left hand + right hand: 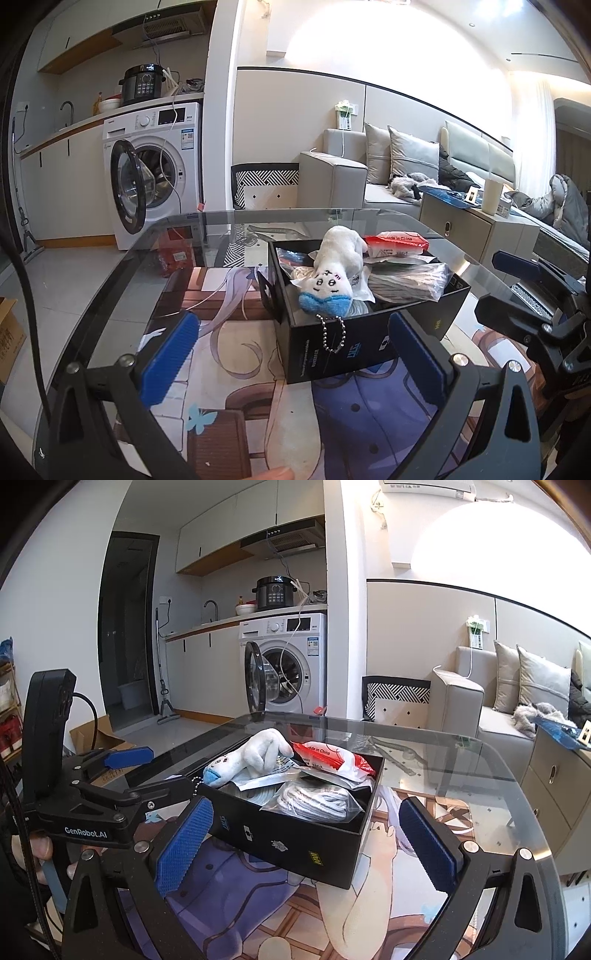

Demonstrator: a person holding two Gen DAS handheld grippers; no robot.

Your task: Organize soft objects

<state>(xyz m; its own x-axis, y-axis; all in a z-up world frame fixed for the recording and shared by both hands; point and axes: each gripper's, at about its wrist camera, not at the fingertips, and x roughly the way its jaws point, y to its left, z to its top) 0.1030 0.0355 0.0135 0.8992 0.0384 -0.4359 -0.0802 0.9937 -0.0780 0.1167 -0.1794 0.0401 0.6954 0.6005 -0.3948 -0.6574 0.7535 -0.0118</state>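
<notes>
1. Both hand-held grippers are spread wide and hold nothing: the left gripper (291,354) hovers just short of the near wall of the black box (354,339), and the right gripper (306,842) hangs over the box's right near corner.
2. A white plush keychain toy (334,273) lies on top of the pile inside the box, at its near left side.
3. Its long axis runs near to far: the blue-capped face end points at the left gripper, the ball chain (332,336) dangles over the near wall, and the body stretches away toward the far side.
4. From the right gripper the toy lies to the far left, so I judge the left gripper the nearer of the two.
5. Beside the toy sit a red-and-white packet (397,245) and a clear bag of white cord (317,801).
6. Readable writing: "Made in China" on the packet, "GenRobot.AI" on the left gripper's body as seen from the right wrist.
</notes>
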